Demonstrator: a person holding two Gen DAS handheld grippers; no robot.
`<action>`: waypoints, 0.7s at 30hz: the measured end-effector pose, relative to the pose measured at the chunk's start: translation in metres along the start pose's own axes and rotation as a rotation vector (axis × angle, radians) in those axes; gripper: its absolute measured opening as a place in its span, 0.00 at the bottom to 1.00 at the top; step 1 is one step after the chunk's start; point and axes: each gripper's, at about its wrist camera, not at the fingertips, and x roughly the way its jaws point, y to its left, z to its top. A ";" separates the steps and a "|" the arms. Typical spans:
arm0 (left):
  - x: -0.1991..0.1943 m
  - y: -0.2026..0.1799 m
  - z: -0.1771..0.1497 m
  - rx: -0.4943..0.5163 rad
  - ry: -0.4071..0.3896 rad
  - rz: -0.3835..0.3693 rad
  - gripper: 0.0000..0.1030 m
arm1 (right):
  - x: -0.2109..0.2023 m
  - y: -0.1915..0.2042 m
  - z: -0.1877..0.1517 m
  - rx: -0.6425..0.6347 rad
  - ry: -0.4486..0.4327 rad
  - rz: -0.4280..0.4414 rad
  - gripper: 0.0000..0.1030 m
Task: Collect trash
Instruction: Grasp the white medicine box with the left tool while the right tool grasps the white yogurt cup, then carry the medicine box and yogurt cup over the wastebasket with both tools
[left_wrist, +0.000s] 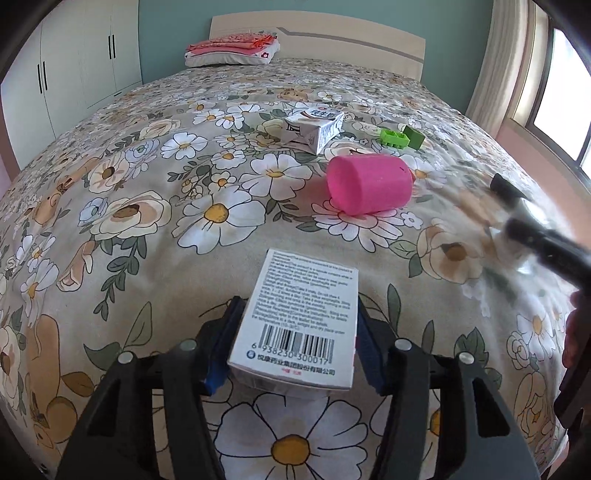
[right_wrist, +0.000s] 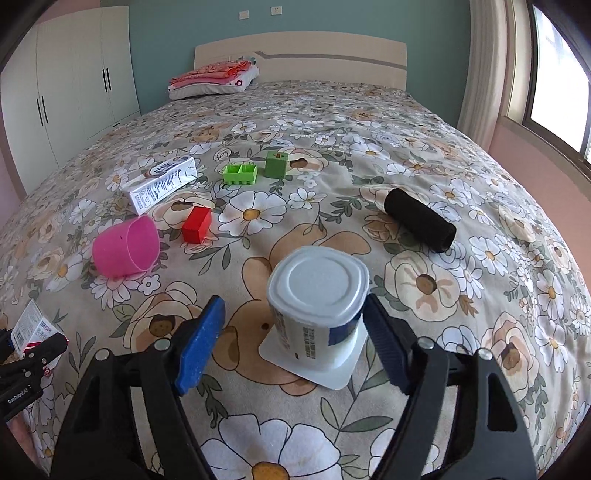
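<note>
Pinching a white box, the left tool mirrors the right tool, spread around an upturned yogurt cup.

Bed with floral cover carries: pillow at headboard, milk carton, pink cup on its side, red block, two green blocks, black roll, upturned yoghurt pot

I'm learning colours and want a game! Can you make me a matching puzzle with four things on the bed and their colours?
Things:
1. tipped-over cup
2. roll
3. small block beside the cup
4. upside-down yogurt tub

Colours:
A. white
B. red
C. pink
D. black

Pairs: 1-C, 2-D, 3-B, 4-A
</note>
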 end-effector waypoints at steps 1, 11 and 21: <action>0.002 0.001 0.000 -0.003 0.004 0.000 0.50 | 0.004 -0.001 0.001 0.006 0.013 0.004 0.60; -0.031 0.004 0.007 -0.036 -0.041 -0.060 0.44 | -0.018 -0.010 0.001 0.067 0.006 0.043 0.48; -0.137 -0.006 0.017 0.002 -0.184 -0.073 0.44 | -0.139 -0.004 0.017 0.035 -0.143 0.066 0.48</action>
